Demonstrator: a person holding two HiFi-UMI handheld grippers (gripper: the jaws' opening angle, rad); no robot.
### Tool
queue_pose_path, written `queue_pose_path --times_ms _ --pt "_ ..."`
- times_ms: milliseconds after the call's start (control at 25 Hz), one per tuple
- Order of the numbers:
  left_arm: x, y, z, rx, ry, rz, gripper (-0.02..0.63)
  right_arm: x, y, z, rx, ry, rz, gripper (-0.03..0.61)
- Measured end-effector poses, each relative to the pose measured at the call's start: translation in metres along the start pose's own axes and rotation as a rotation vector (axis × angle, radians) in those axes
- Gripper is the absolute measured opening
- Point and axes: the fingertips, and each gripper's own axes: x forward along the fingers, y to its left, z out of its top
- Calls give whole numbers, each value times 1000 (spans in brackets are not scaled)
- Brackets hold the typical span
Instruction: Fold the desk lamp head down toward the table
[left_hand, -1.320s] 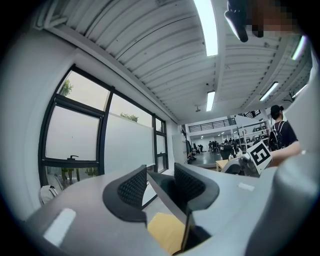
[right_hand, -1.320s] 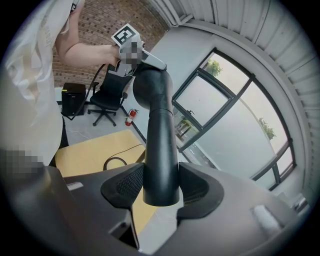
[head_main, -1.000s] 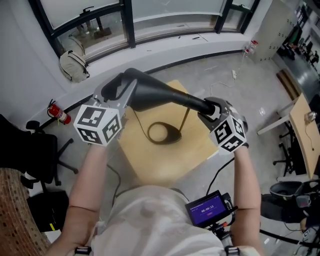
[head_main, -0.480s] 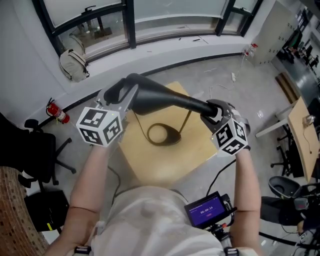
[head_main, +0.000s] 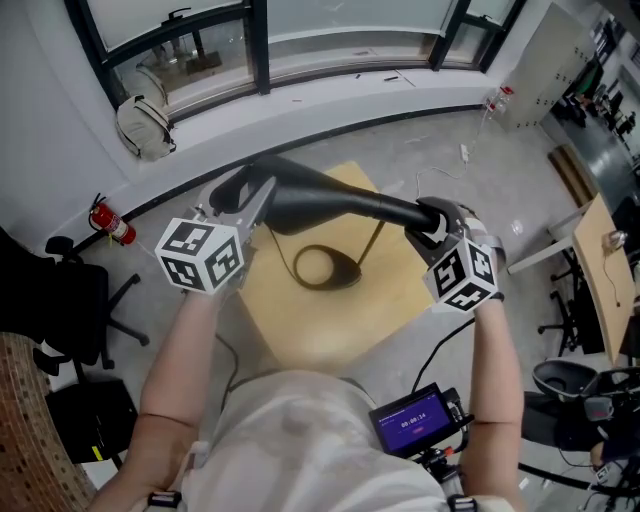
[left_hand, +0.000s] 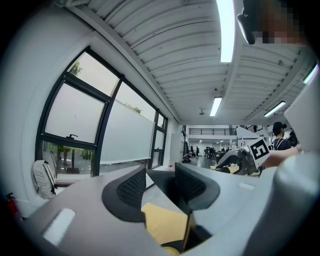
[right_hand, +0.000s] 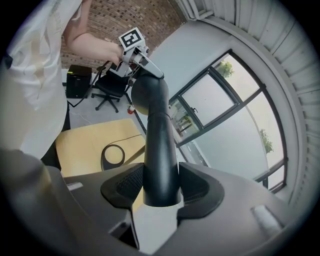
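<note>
Overhead, the black lamp head (head_main: 320, 200) hangs above the far half of the table (head_main: 300, 330), right gripper (head_main: 427, 216) jaws clamped on its narrow end, left gripper (head_main: 240, 190) jaws apart around its wide end; uneven pushing could tip its base (head_main: 348, 272).

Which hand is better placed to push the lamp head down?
Left. The left gripper straddles the lamp head's wide free end; the right gripper clamps the narrow end by the stalk, likely steadying it.
</note>
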Motion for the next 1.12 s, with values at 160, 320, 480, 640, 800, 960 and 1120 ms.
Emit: queue_pose_path --times_ms 160,320,480,640,800,960,1120 --pt "2 1 -8 -21 10 -6 183 -1 -2 -1 -21 16 -9 227" --pt "1 3 -16 -50 19 -13 183 -3 -4 0 -47 29 -12 229" --pt "0 7 -24 -87 0 -26 183 -4 -4 1 -67 41 -21 229" --pt "0 10 -34 -122 -2 -38 183 -4 -5 2 -94 57 -26 230" --pt "-1 12 -43 -154 5 -46 183 -6 -6 5 -123 70 -26 232" --pt "0 14 -52 -179 11 -54 183 -7 -7 6 -149 88 -29 232" --pt "0 16 -64 -218 17 -61 184 -8 -8 8 -181 110 -32 233"
